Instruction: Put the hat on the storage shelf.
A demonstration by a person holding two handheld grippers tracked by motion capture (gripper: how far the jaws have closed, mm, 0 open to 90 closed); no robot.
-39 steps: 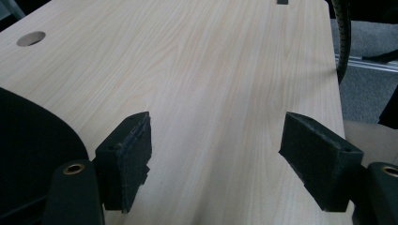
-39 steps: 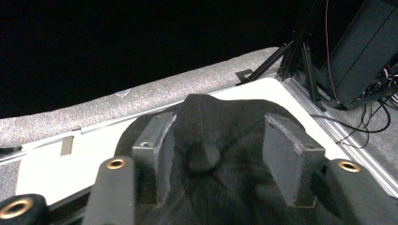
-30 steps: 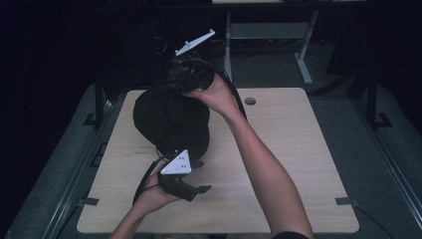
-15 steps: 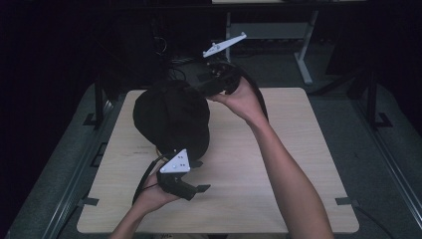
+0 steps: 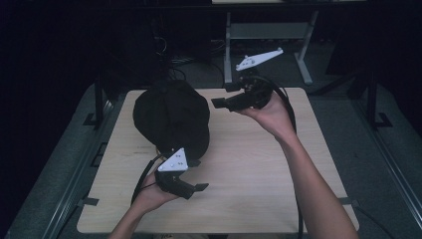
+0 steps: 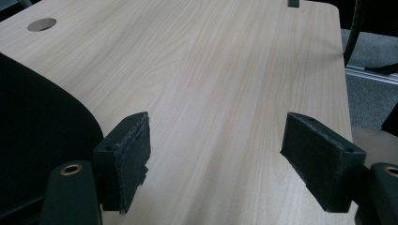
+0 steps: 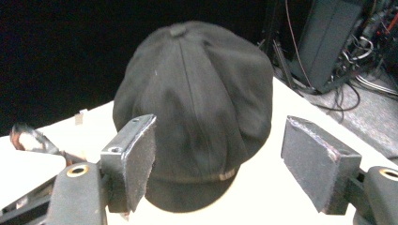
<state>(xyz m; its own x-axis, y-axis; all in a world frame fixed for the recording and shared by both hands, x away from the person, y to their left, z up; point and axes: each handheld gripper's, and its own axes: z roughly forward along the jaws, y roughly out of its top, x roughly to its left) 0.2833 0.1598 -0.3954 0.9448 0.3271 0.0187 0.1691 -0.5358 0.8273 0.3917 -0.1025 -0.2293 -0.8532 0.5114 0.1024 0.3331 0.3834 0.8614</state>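
Black cloth, a soft cap [image 5: 171, 117] with a button on its crown, lies on the far left part of the wooden table [image 5: 259, 169], its short brim pointing toward our near edge. Our left gripper [image 5: 191, 188] rests just beside that brim, jaws spread and empty, aimed across the bare wood rather than at the cap. Our right gripper [image 5: 222, 95] hovers just off the cap's right side, facing it; its jaws have just been opening with nothing between them, so we judge the left nearer the brim.
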